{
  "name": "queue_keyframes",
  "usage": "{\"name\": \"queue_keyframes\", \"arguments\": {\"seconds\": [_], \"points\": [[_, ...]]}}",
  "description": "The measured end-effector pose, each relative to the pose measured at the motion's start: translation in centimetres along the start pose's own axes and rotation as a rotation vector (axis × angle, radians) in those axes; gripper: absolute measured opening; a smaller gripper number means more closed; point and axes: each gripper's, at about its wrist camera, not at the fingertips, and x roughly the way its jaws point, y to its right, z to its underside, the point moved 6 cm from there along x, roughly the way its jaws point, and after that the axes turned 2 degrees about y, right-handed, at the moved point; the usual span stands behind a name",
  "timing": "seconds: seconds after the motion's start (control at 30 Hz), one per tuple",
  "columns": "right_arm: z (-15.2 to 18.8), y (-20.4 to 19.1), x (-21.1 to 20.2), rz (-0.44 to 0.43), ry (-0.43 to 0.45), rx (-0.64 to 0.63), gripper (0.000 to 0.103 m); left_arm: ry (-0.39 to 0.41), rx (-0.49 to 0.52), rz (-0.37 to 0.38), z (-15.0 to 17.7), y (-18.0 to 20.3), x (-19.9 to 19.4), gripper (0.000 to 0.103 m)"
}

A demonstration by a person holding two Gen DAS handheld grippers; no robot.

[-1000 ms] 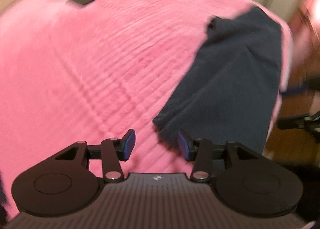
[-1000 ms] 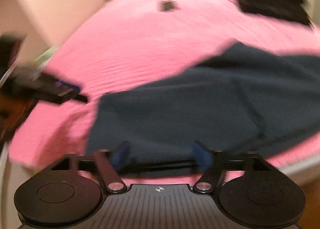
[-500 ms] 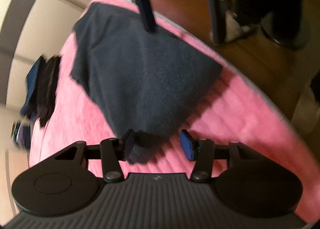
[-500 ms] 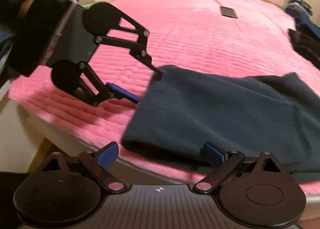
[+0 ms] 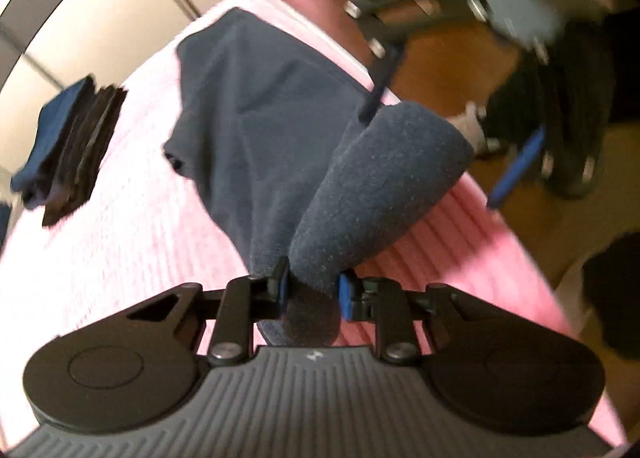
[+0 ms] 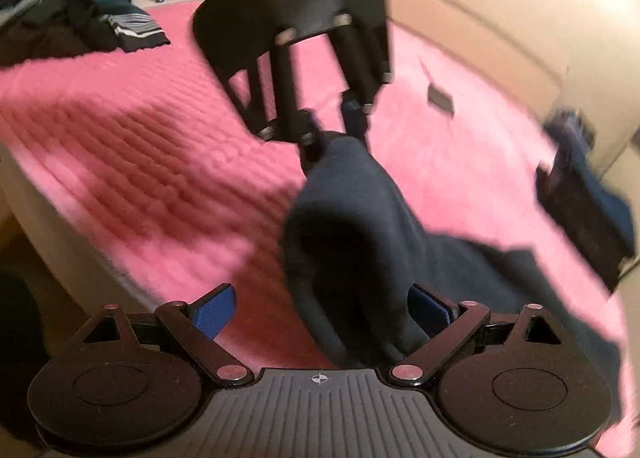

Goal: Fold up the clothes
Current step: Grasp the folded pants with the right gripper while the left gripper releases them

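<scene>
Left tool (image 5: 311, 292) clamped on navy garment (image 5: 260, 117), right tool (image 6: 322, 308) spread wide around its raised edge, pink bed (image 6: 120, 145) beneath

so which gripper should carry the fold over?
Left. The left gripper is already shut on the navy garment, lifting its corner; the right gripper is open, fabric loose between its fingers.

open pink bedspread (image 6: 132, 161), folded stack (image 5: 68, 145) beyond
</scene>
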Motion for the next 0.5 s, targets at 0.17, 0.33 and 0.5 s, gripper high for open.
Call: {"name": "queue_keyframes", "arguments": {"seconds": [0.17,0.33,0.5], "points": [[-0.7,2.4,0.5,0.047,0.035,0.025,0.076,-0.025,-0.007,0.009,-2.6,-1.5,-1.1,0.020],[-0.5,7.6,-1.2,0.018,0.037,0.173,0.021,-0.043,-0.024,0.000,-6.3,-4.6,-2.0,0.020],[0.3,15.7,-4.3,-0.013,0.085,0.379,0.021,-0.034,-0.035,-0.022,-13.6,-9.8,-1.3,0.020]]}}
